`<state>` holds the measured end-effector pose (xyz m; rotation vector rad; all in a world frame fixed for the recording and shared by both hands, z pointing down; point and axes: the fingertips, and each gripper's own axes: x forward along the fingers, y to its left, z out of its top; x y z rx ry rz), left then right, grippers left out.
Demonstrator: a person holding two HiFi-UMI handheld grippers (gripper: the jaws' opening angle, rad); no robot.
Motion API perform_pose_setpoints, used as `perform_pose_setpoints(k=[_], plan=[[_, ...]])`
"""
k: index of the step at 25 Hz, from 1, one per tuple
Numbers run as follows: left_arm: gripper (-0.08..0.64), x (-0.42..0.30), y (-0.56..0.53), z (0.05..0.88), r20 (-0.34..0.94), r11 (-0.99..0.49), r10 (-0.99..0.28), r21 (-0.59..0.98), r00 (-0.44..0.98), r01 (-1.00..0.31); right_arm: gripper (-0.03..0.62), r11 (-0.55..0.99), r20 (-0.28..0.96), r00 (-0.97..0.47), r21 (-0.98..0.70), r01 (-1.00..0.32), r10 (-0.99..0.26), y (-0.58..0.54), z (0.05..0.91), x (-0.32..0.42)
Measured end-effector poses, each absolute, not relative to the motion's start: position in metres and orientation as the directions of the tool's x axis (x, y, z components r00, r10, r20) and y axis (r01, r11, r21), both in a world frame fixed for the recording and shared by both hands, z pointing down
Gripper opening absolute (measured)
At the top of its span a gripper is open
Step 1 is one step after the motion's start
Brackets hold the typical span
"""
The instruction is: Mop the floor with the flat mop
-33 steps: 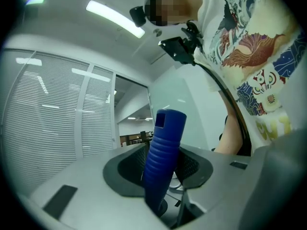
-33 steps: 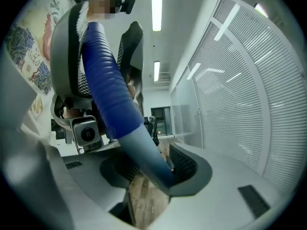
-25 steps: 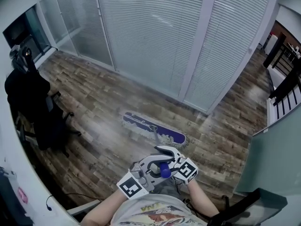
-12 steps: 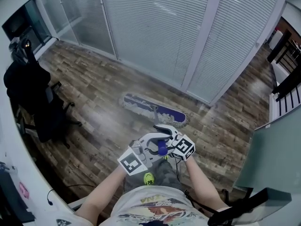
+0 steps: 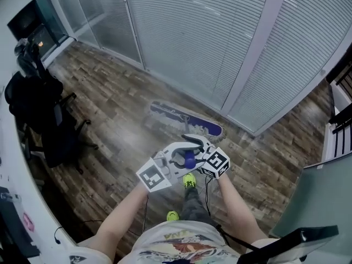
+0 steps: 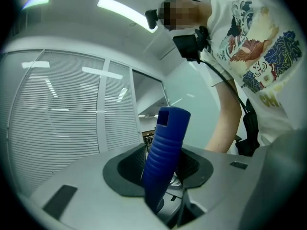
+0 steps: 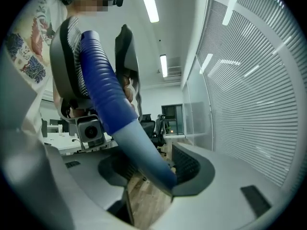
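1. The mop (image 5: 187,124) lies head-flat on the floor (image 5: 110,131), its right end near the foot of the wall (image 5: 220,48); open boards run left as far as the chair (image 5: 38,120)
2. My left gripper (image 6: 160,174) clamps the mop's blue grip; my right gripper (image 7: 148,169), its jaws just eased wider, holds the pole
3. Since a second ago the head has slid closer to the wall

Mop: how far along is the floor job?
Done: cannot tell; the wood floor shows only a faint pale sheen beside the mop head, no clear cleaned patch. In hand: left gripper and right gripper both hold the blue handle; the right's jaws have just opened slightly, handle between them. Left: seemingly most of the floor, toward the chair.
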<state>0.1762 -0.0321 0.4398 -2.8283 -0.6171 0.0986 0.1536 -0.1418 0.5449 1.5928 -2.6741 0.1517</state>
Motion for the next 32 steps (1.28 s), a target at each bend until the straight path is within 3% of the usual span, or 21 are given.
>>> perform_pose_setpoints(k=[8, 14, 23, 32], plan=[[0.153, 0.289, -0.125, 0.451, 0.029, -0.889, 0.396, -0.237, 0.918, 0.392, 0.201, 0.506, 0.087, -0.514, -0.103, -0.856, -0.853, -0.237, 0.552, 0.259], [0.153, 0.301, -0.157, 0.449, 0.053, -0.892, 0.381, -0.240, 0.923, 0.382, 0.201, 0.509, 0.068, -0.518, -0.113, -0.853, -0.853, -0.267, 0.547, 0.271], [0.157, 0.235, -0.127, 0.459, 0.069, -0.920, 0.333, -0.193, 0.940, 0.340, 0.201, 0.540, 0.145, -0.545, -0.076, -0.838, -0.826, -0.234, 0.556, 0.205], [0.158, 0.101, -0.013, 0.467, 0.048, -0.920, 0.344, -0.181, 0.938, 0.347, 0.201, 0.531, 0.160, -0.536, -0.078, -0.844, -0.829, -0.123, 0.566, 0.071]])
